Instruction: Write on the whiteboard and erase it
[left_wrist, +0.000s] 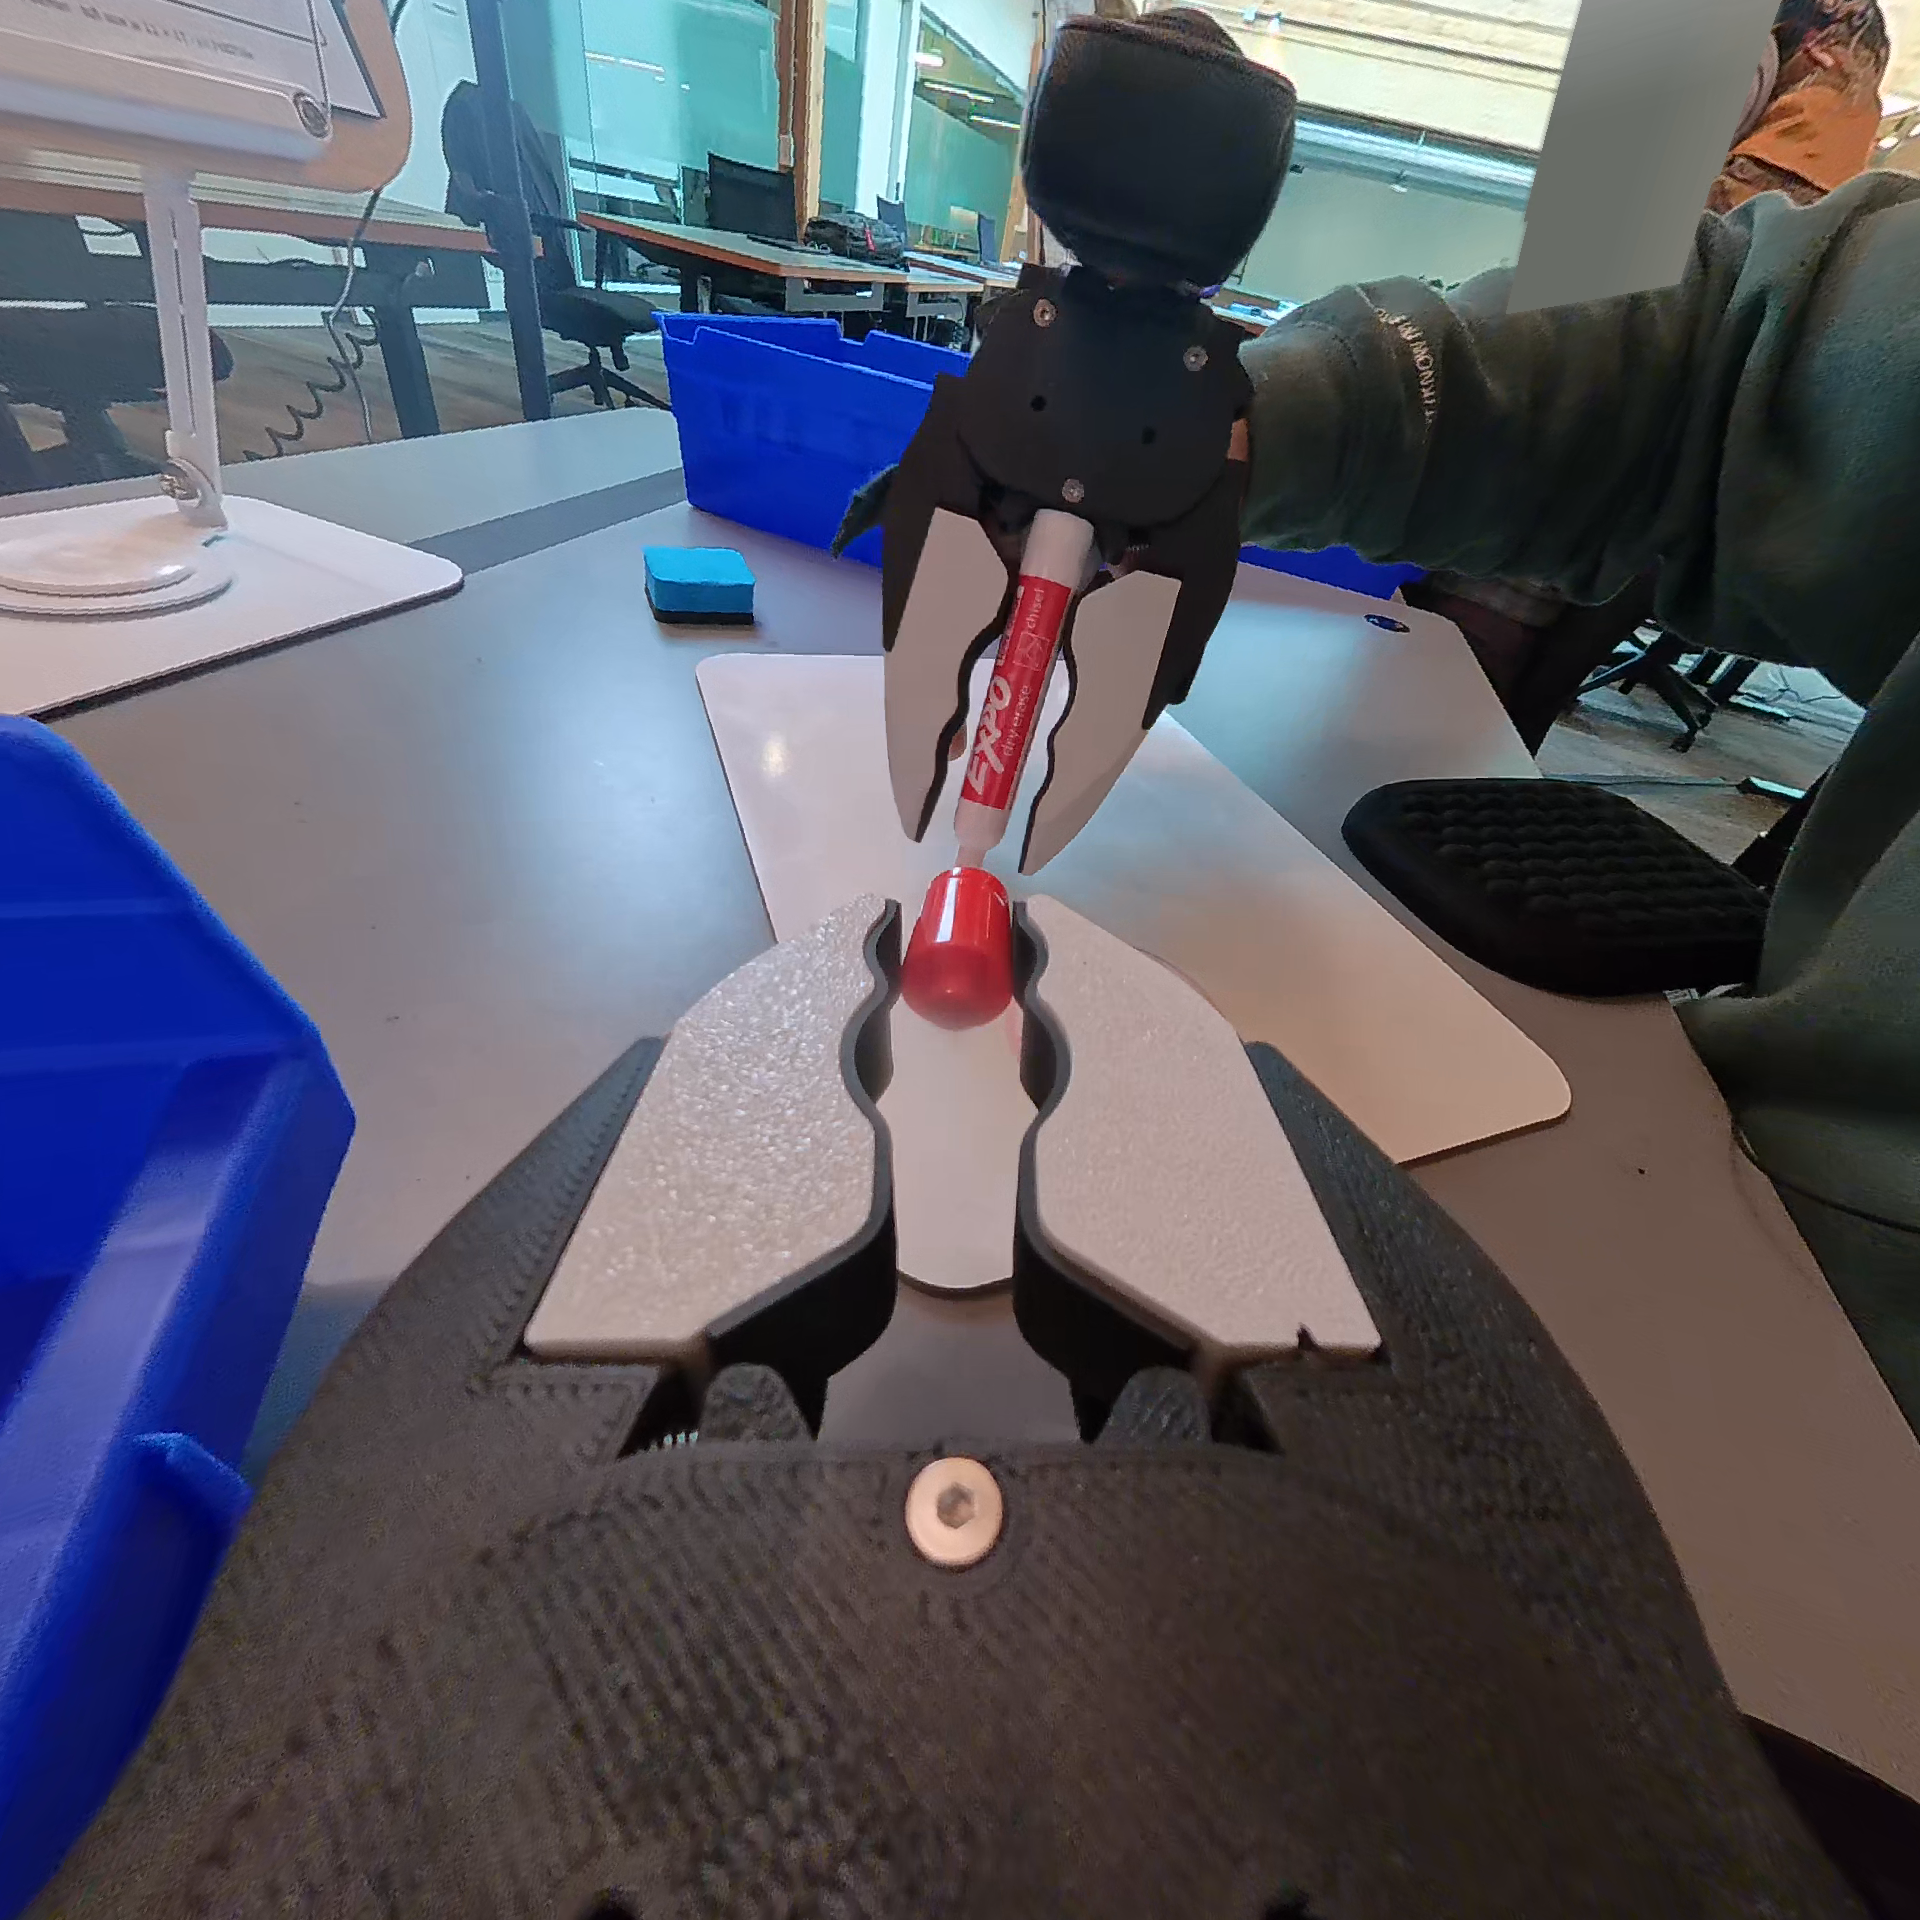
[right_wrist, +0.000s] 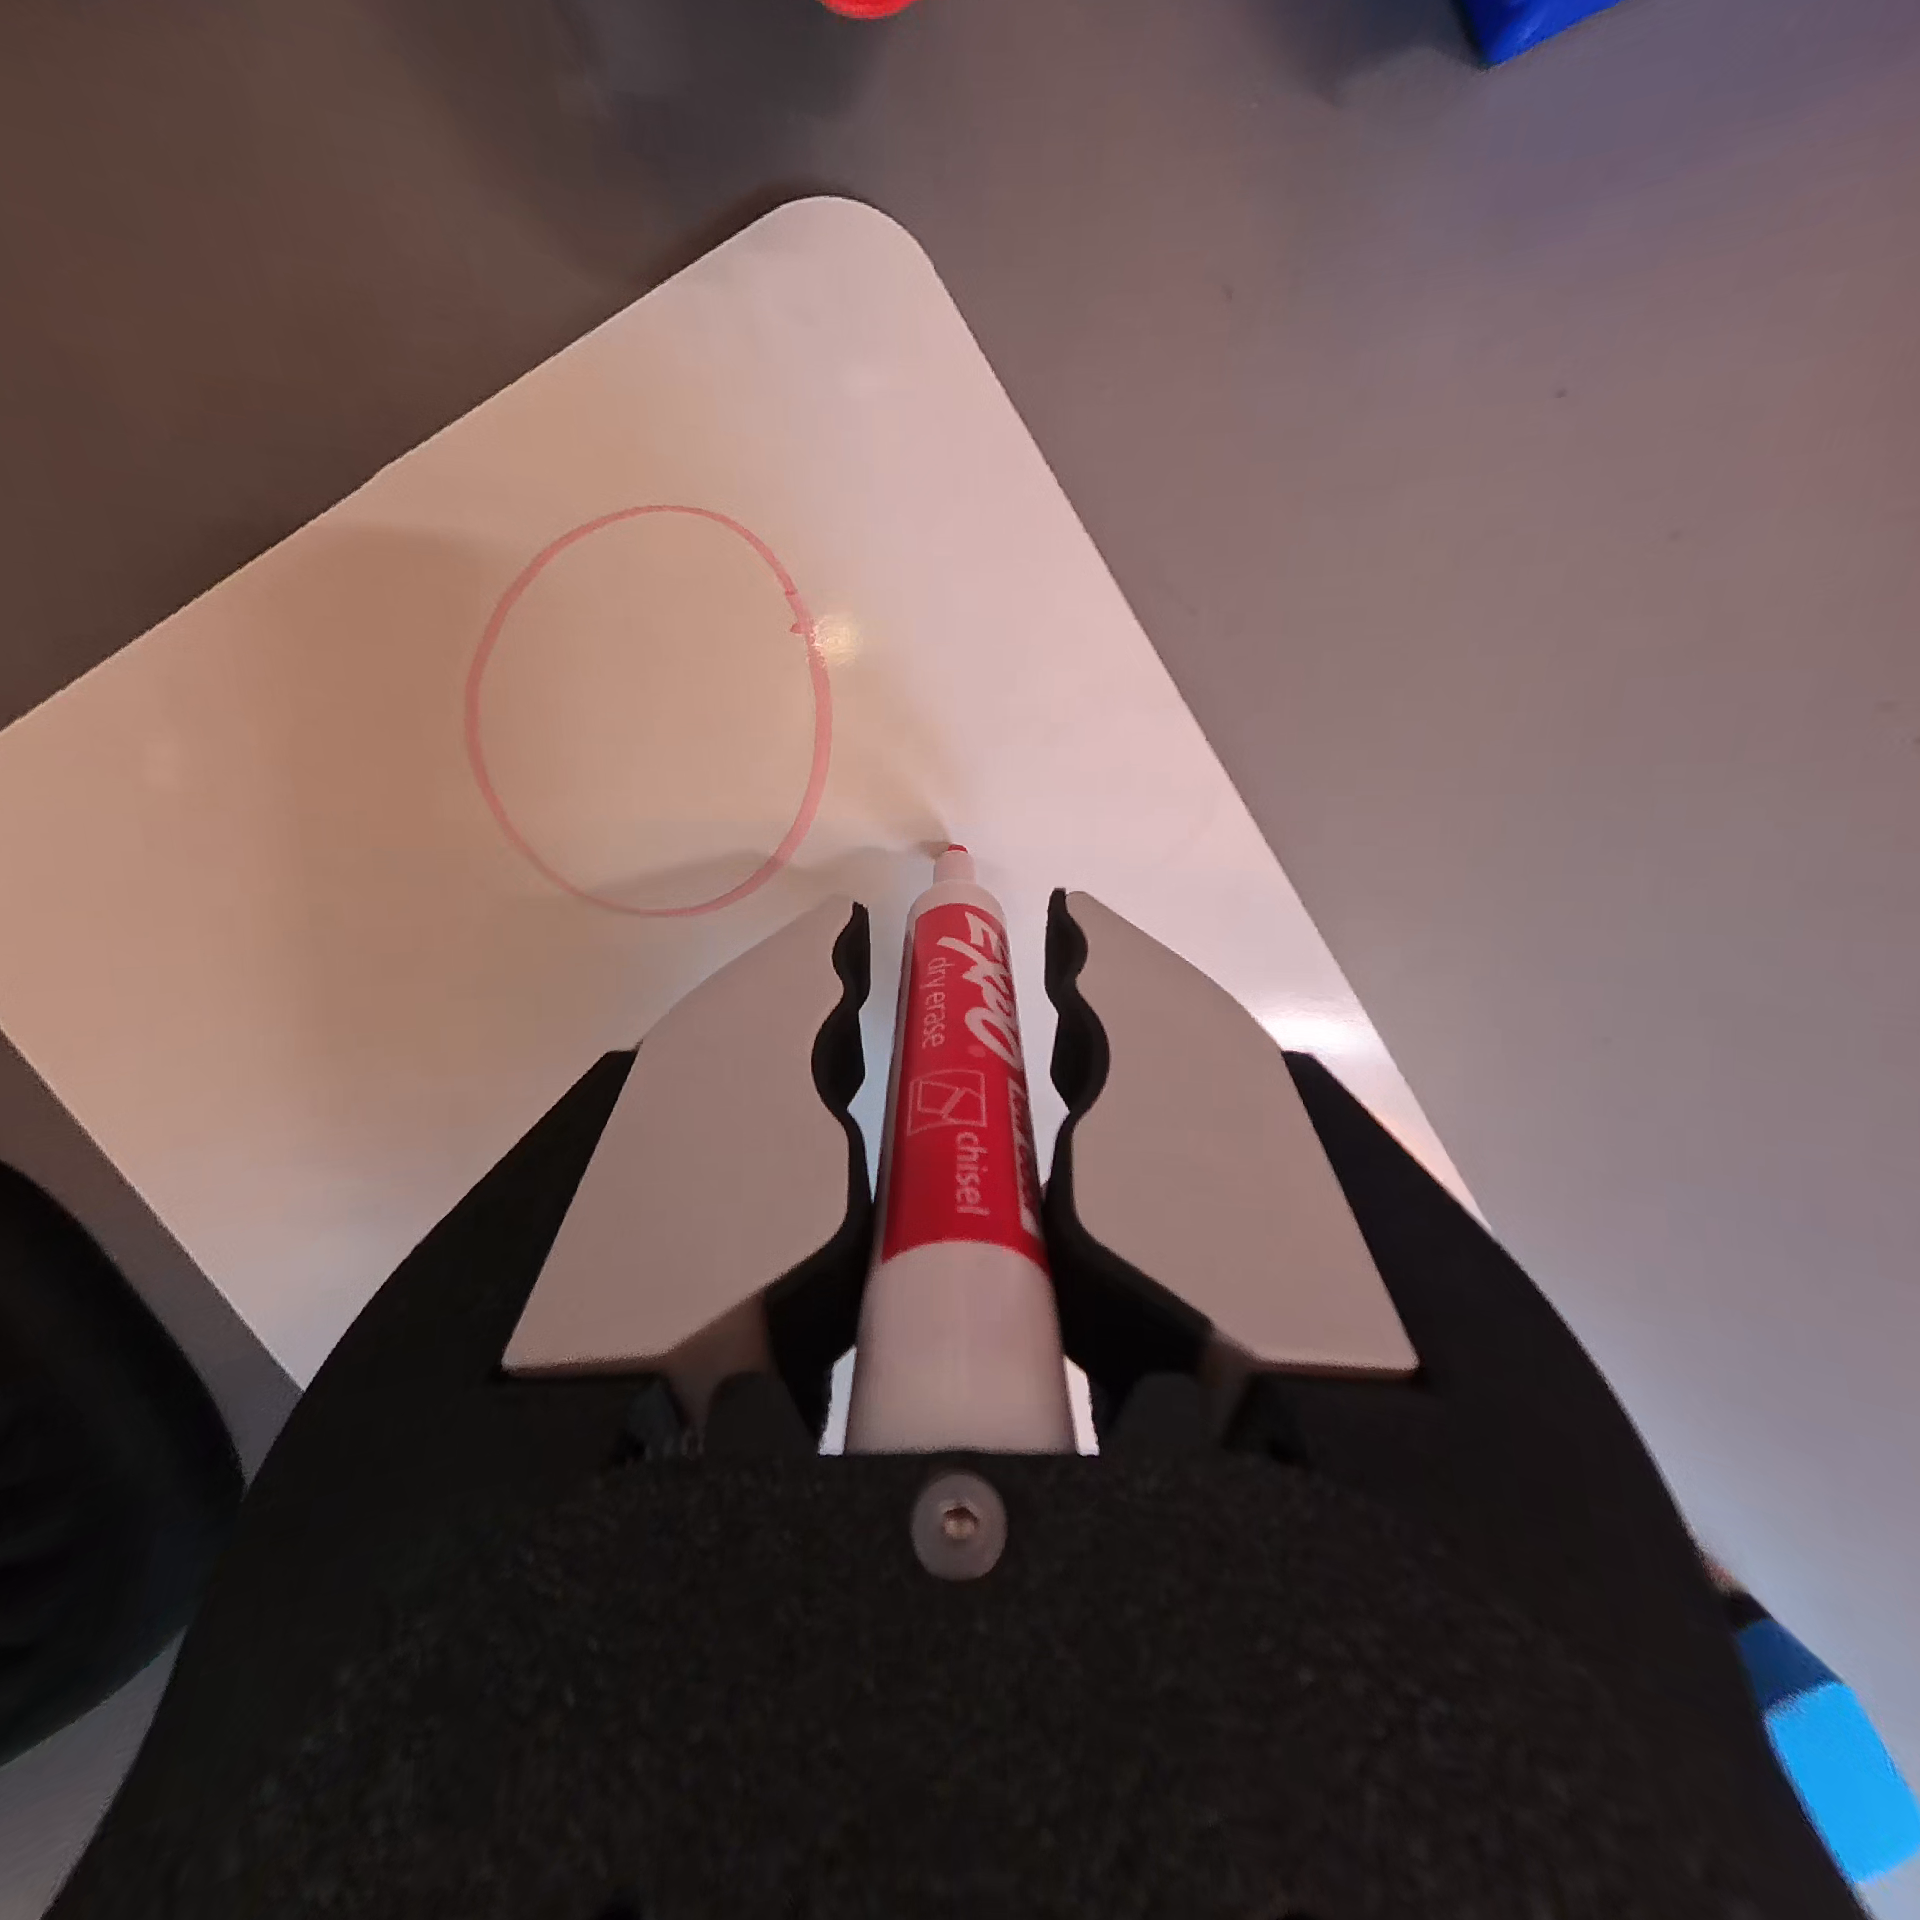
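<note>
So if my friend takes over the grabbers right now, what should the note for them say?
Left gripper: shut on the red cap.
Right gripper: shut on the red marker, tip just beside the circle.
The whiteboard lies flat on the grey table; the blue eraser sits behind it, near a blue bin.
Done: a red circle is drawn.
Left: recap the marker, pick up the eraser, wipe the circle away.

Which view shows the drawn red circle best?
Right wrist view: the whole circle shows on the whiteboard, beside the marker tip. In the left wrist view the right tool and cap hide that area; no circle is visible.
</note>
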